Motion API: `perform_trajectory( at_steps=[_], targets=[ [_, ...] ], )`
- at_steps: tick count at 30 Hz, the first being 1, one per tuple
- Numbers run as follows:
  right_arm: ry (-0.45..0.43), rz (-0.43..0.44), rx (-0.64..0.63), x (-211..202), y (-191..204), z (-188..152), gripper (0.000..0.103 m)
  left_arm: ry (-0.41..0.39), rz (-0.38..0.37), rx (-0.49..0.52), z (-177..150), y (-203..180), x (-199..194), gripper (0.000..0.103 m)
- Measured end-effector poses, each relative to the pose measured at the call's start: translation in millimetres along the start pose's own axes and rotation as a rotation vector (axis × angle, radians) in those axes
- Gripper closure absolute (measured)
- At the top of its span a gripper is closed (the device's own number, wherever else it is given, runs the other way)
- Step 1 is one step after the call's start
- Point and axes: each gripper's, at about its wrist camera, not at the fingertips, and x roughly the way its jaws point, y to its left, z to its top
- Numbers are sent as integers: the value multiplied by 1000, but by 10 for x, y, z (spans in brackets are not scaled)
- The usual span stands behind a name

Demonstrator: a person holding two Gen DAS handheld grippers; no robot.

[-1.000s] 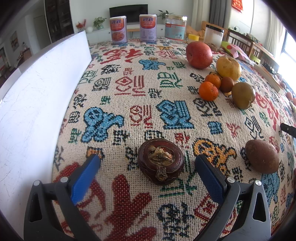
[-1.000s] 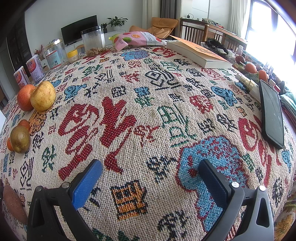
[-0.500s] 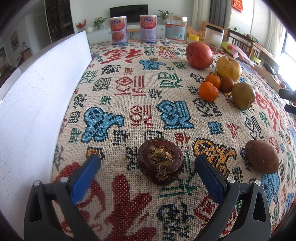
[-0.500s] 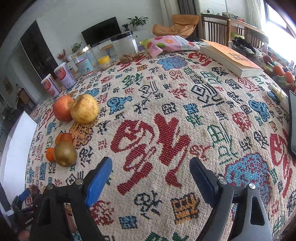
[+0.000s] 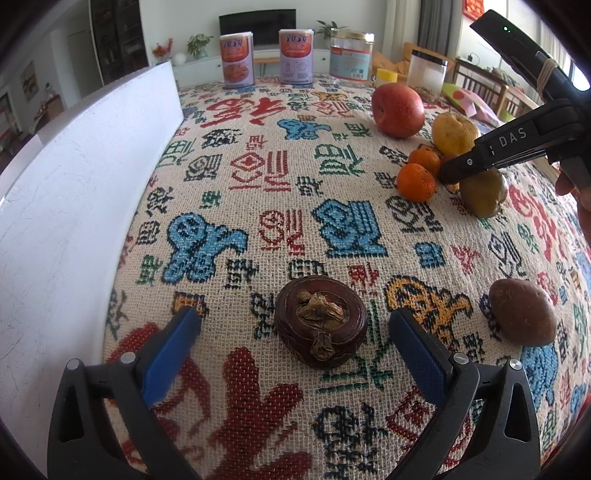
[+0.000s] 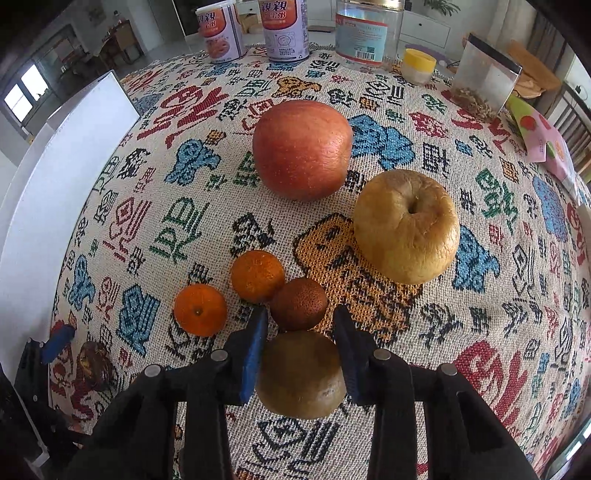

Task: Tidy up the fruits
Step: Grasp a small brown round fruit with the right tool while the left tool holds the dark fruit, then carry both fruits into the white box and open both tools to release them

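**Right tongs around the green-brown fruit, left tongs open over the mangosteen**

Your left gripper (image 5: 295, 332) stands wide open, its blue pads well clear on either side of the dark mangosteen (image 5: 320, 320) resting on the patterned tablecloth (image 5: 258, 192). Only this view shows the brown oval fruit (image 5: 522, 311) lying alone to the right, and the white board (image 5: 66, 206) running along the cloth's left edge at close range.

Your right gripper (image 6: 300, 332) has its fingers either side of the green-brown fruit (image 6: 301, 374), pads close against its flanks; whether they actually press it you cannot tell. From the left wrist that fruit (image 5: 482, 192) is partly hidden behind the black gripper body.

The right wrist view lays out the cluster plainly: a dark brown small fruit (image 6: 298, 303) touching the green-brown one, two tangerines (image 6: 256, 275) beside it, the yellow apple (image 6: 406, 227) and the red apple (image 6: 302, 149) beyond. Two tins (image 6: 282, 27) and a glass jar (image 6: 364, 29) stand at the far edge.
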Motion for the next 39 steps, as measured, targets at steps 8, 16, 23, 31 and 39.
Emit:
perform_trajectory(
  at_steps=[8, 16, 23, 31, 39],
  targets=[
    [-148, 101, 100, -417, -250, -202, 76, 0, 0, 0, -1, -2, 0, 0],
    [-194, 165, 227, -791, -788, -868, 76, -1, 0, 0, -2, -5, 1, 0],
    [-218, 233, 371, -565, -1164, -1830, 76, -1, 0, 0, -3, -4, 2, 0],
    [-367, 347, 623, -683, -1480, -2273, 64, -1, -2, -1, -4, -4, 0, 0],
    [-360, 257, 611, -875, -1529, -2352, 63, 5, -197, 4, -67, 174, -198, 3]
  ],
)
